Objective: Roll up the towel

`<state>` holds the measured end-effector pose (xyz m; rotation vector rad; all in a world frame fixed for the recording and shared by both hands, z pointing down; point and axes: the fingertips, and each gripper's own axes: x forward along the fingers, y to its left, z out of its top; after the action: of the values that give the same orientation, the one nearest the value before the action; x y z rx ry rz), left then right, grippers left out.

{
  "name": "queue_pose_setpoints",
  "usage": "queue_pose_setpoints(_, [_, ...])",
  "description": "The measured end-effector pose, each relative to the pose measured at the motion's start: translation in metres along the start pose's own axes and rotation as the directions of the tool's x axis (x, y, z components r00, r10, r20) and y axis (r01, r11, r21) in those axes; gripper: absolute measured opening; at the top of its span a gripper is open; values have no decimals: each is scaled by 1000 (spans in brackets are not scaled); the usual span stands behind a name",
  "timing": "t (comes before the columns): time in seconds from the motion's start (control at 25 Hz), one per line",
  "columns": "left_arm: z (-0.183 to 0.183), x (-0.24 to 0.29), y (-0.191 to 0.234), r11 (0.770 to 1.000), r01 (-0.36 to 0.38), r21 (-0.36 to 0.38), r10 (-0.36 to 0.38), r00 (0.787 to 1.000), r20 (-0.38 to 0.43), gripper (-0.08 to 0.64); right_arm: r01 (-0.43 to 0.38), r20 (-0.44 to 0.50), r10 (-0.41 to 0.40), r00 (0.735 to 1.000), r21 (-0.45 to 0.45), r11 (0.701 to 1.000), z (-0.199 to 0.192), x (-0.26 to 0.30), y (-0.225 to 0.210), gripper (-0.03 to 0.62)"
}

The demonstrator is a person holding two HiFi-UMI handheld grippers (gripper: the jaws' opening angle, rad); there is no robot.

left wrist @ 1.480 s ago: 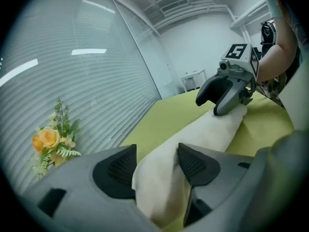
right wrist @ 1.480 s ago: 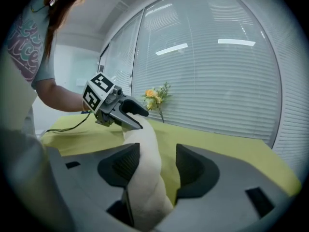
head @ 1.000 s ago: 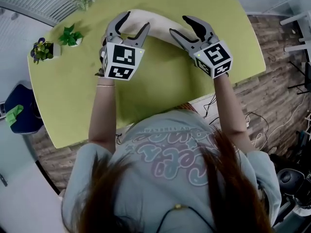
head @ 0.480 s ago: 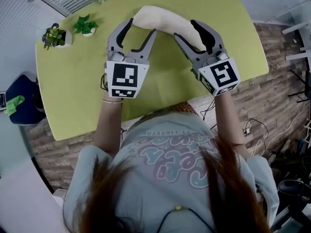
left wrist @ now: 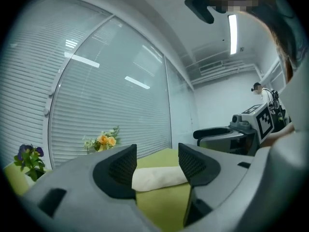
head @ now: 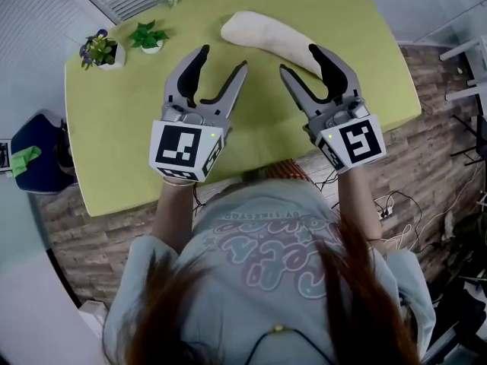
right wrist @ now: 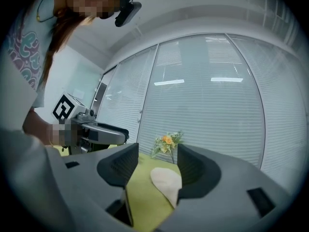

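A: What is being changed at this moment?

B: The left fingers (head: 186, 74) and the right fingers (head: 335, 74) are being drawn back off the towel (head: 270, 36). It is being left rolled on the worktop (head: 122, 128), ahead of the fingertips and apart from them. The rolling is being judged as done.

A: And how are the fingers being held?

B: Both pairs are being kept wide open, as before, and nothing is being gripped or touched. The towel is being seen through each gap, but it is lying farther off, beyond both pairs.
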<state>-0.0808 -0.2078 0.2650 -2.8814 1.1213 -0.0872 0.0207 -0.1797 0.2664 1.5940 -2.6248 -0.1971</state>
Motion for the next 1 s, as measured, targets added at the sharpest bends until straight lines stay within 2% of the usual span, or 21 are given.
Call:
queue_pose_setpoints(0.2, [9, -17, 0, 1000, -6, -1, 6, 1000, 18, 242, 9, 13, -9, 1000, 9, 1000, 10, -8, 10, 239])
queue_pose_setpoints(0.52, [8, -26, -10, 996, -5, 94, 2, 999, 32, 242, 19, 50, -19, 999, 0, 1000, 21, -15, 18, 239])
queue_pose_setpoints(0.88, [17, -28, -7, 998, -28, 57, 23, 997, 77, 242, 18, 49, -19, 999, 25, 1000, 19, -16, 21, 230])
queue_pose_setpoints(0.96, [19, -30, -7, 998, -37, 52, 33, 996, 85, 231, 23, 46, -24, 999, 24, 999, 19, -16, 22, 176])
queue_pose_setpoints(1.0, [20, -31, -6, 998, -48, 47, 44, 994, 97, 198, 27, 46, -28, 999, 24, 999, 19, -15, 22, 155])
